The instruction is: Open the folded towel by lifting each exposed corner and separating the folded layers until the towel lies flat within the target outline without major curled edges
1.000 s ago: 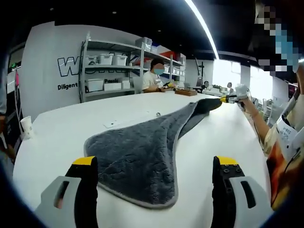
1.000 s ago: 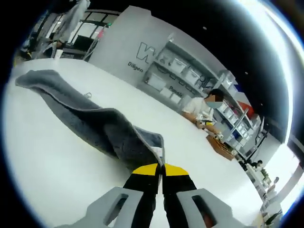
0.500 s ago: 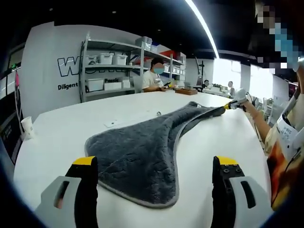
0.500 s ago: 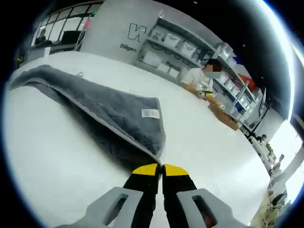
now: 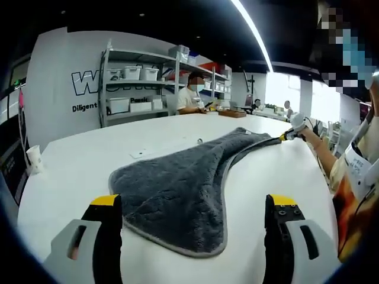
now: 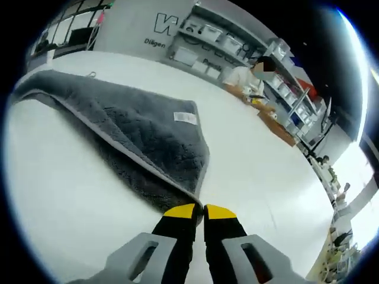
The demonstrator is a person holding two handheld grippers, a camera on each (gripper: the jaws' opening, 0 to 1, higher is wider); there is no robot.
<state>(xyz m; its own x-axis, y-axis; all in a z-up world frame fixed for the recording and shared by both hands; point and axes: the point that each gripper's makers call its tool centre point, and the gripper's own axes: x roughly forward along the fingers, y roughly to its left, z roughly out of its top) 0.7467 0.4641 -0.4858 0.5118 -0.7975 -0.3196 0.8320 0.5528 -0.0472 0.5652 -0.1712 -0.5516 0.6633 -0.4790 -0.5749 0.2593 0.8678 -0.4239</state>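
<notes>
Lettering on the grey wall (image 5: pixel 65 77) reads "W…" above "Diligent", half hidden by shelving (image 5: pixel 139 83) with white bins. My right gripper (image 6: pixel 198 212) is pinched tight on the grey towel's (image 6: pixel 127 127) corner at 6 o'clock; a small white tag (image 6: pixel 185 118), unreadable, shows at 12. In the left gripper view, my left gripper (image 5: pixel 195 204) stands wide apart, empty, the towel stretching toward 2 o'clock across the white table (image 5: pixel 77 160). A paper cup (image 5: pixel 32 158) stands at 9.

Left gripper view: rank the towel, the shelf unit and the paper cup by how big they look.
1. Towel, by far the largest.
2. Shelf unit, though it stands far back, so it looks smaller than it is.
3. Paper cup, smallest.
</notes>
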